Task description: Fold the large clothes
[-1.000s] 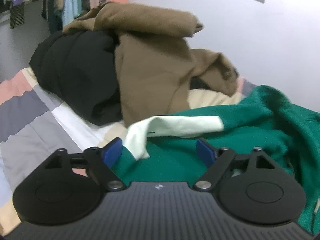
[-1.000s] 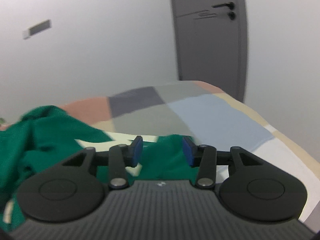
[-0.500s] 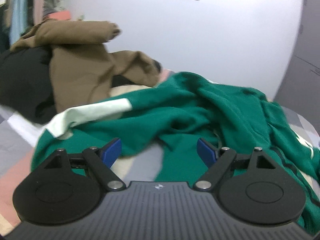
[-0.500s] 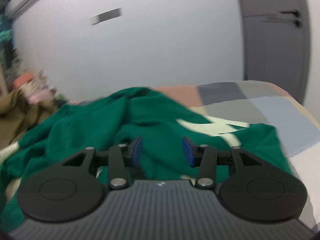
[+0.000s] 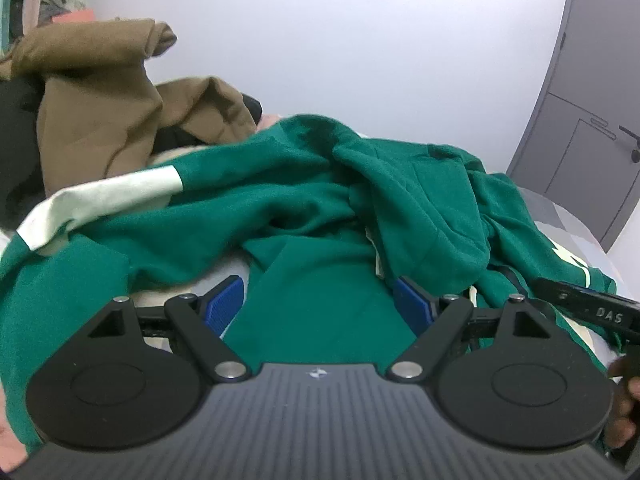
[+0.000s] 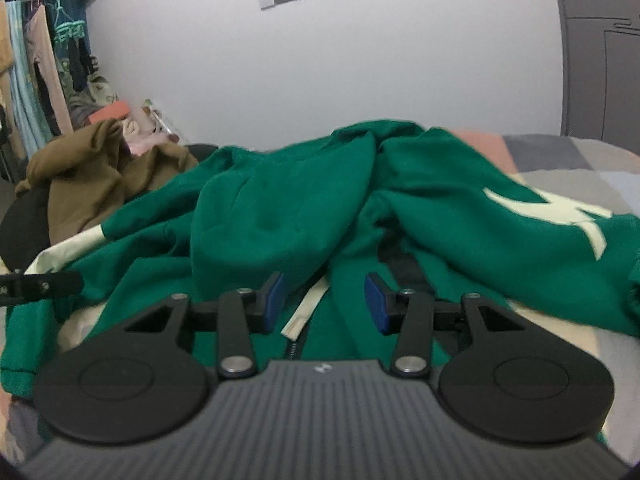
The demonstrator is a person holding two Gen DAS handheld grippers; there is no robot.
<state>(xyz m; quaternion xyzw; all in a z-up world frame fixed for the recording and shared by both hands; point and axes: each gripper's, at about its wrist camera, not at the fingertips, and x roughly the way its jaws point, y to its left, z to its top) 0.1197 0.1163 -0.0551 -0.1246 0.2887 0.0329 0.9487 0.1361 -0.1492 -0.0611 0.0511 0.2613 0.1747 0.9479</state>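
A large green hooded jacket (image 5: 320, 200) with cream trim lies crumpled on the bed; it also shows in the right wrist view (image 6: 304, 208). A cream band (image 5: 104, 196) marks one sleeve at the left, and cream lettering (image 6: 560, 212) shows at the right. My left gripper (image 5: 318, 300) is open and empty, low over the near green cloth. My right gripper (image 6: 324, 300) is open and empty, over the jacket's zipper and a cream drawstring (image 6: 304, 312). The right gripper's finger (image 5: 584, 308) shows at the left view's right edge.
A pile of brown (image 5: 100, 112) and black (image 5: 16, 140) clothes lies behind the jacket at the left. The bed has a patchwork cover (image 6: 560, 152). A white wall (image 5: 360, 60) stands behind, a grey door (image 5: 600, 120) at the right, hanging clothes (image 6: 36, 80) at the far left.
Both grippers have swung toward the middle of the jacket: the left view turned right off the brown pile, the right view turned left off the door and bare bed. Both stay open.
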